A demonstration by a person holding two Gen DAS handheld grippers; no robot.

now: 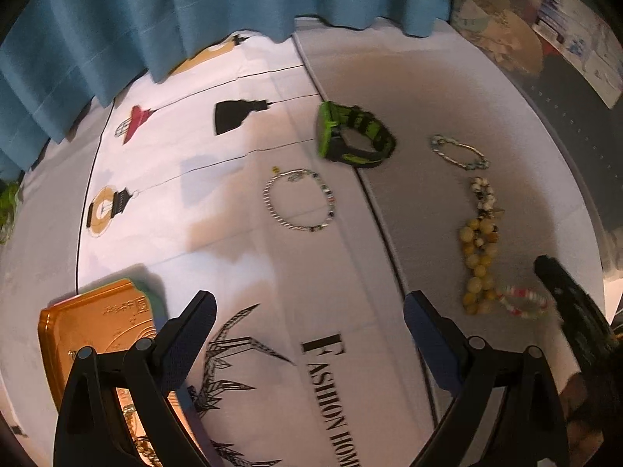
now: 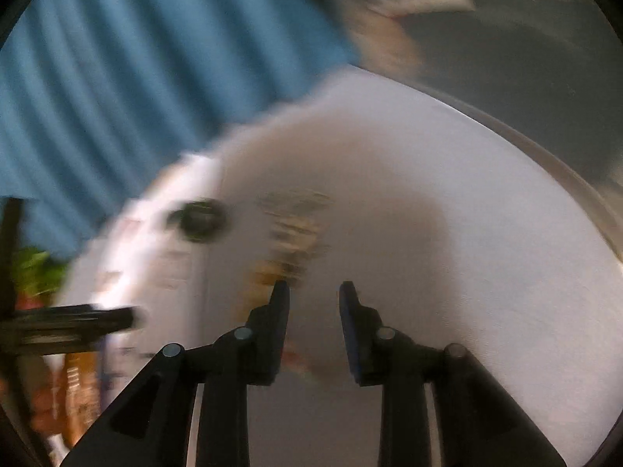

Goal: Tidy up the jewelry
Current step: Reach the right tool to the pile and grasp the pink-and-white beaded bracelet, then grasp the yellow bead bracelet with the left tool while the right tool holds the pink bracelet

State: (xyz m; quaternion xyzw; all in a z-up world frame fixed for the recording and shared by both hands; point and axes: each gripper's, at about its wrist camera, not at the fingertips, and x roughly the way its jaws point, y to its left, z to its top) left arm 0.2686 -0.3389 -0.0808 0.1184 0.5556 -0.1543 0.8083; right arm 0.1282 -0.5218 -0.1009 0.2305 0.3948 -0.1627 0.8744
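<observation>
In the left wrist view several pieces lie on the white table: a green and black watch (image 1: 352,135), a silver beaded bracelet (image 1: 299,200), a thin silver chain bracelet (image 1: 459,152), a yellow bead strand (image 1: 478,249) and a red and white bead bracelet (image 1: 523,301). A gold tin box (image 1: 93,334) sits at the lower left, chains inside. My left gripper (image 1: 309,311) is open and empty above the printed cloth. My right gripper (image 2: 313,292) is open and empty; its view is blurred, with the watch (image 2: 200,220) and smeared beads (image 2: 292,233) ahead. It shows as a dark shape in the left wrist view (image 1: 572,311) beside the red and white bracelet.
A white cloth with lantern prints and black lettering (image 1: 327,385) covers the left of the table. A blue curtain (image 1: 194,11) hangs behind. The table's right edge (image 1: 576,179) curves past dark floor and clutter. A green plant (image 2: 35,268) shows at far left.
</observation>
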